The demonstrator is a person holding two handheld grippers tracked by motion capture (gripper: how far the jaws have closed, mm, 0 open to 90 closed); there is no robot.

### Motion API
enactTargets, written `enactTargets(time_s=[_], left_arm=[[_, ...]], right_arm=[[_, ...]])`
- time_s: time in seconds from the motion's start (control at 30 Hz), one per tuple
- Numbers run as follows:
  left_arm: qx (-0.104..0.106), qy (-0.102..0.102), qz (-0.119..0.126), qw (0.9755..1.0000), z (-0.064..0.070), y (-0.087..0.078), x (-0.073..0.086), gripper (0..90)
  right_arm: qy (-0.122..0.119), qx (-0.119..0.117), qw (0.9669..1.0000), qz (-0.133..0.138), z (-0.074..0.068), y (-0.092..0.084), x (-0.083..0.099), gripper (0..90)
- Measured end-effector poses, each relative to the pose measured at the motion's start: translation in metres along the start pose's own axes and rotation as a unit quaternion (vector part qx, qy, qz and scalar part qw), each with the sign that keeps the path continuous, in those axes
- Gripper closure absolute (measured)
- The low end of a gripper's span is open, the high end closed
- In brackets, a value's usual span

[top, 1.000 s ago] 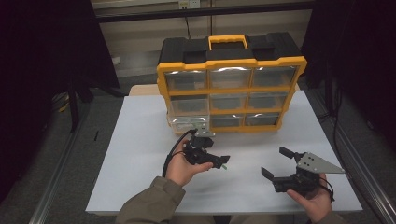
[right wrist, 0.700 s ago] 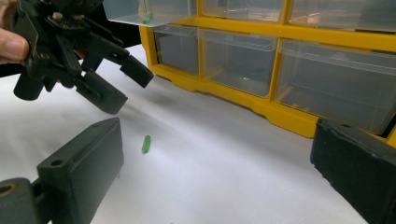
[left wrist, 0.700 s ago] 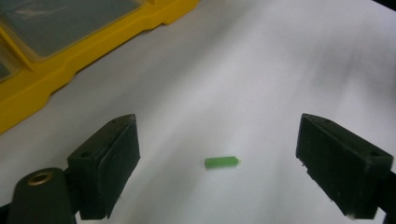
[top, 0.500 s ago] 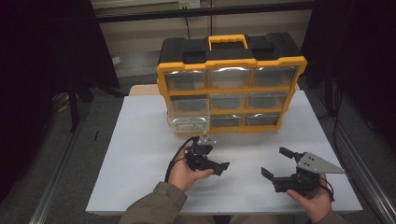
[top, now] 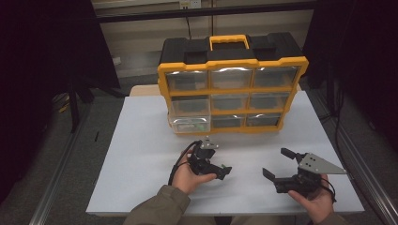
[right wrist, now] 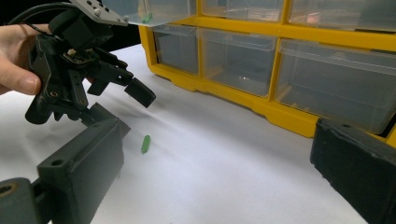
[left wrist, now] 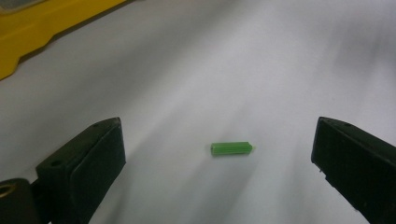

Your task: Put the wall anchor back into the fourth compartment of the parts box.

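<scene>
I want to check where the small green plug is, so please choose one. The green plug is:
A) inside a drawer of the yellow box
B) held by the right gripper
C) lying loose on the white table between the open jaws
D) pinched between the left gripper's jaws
C: the green plug lies on the white table, and the left gripper stands open around it, its jaws well clear of it.

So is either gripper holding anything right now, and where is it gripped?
No, nothing is held. The left gripper has just been opening, the green plug lying loose on the table; the right gripper is open.
</scene>
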State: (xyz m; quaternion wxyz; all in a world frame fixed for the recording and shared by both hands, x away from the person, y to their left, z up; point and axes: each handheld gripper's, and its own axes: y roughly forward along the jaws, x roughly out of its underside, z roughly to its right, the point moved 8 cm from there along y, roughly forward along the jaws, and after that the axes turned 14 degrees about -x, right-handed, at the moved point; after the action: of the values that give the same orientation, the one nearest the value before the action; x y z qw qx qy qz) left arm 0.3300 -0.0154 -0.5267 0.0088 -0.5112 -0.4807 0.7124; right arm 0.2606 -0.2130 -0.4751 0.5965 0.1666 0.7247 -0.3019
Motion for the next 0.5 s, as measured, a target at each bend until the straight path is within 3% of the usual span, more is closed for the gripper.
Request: enactTargets(time_s=[0.07, 0.1, 0.33, 0.47, 0.5], left_arm=[[-0.003, 0.006, -0.006, 1.0, -0.0011, 0.0015, 0.0019, 2.6], [-0.007, -0.001, -0.011, 0.9999, -0.0006, 0.0017, 0.0027, 2.6], [-0.007, 0.011, -0.001, 0.9999, 0.0021, 0.0071, 0.005, 2.7], [-0.014, 0.033, -0.002, 0.9994, 0.0011, 0.0076, 0.0066, 3.9], [-0.027, 0.037, -0.007, 0.9989, 0.0005, 0.0074, 0.0074, 4.3]], right_arm=[[0.0, 0.0, 1.0, 0.0, -0.0001, 0.0001, -0.0001, 2.6], [0.0, -0.001, 1.0, 0.0, -0.0002, 0.0001, 0.0, 2.6], [0.0, 0.0, 1.0, 0.0, -0.0002, 0.0001, -0.0001, 2.6], [0.0, -0.001, 1.0, 0.001, -0.0002, 0.0001, -0.0003, 2.6], [0.0, 0.0, 1.0, 0.0, -0.0001, -0.0002, -0.0002, 2.6]])
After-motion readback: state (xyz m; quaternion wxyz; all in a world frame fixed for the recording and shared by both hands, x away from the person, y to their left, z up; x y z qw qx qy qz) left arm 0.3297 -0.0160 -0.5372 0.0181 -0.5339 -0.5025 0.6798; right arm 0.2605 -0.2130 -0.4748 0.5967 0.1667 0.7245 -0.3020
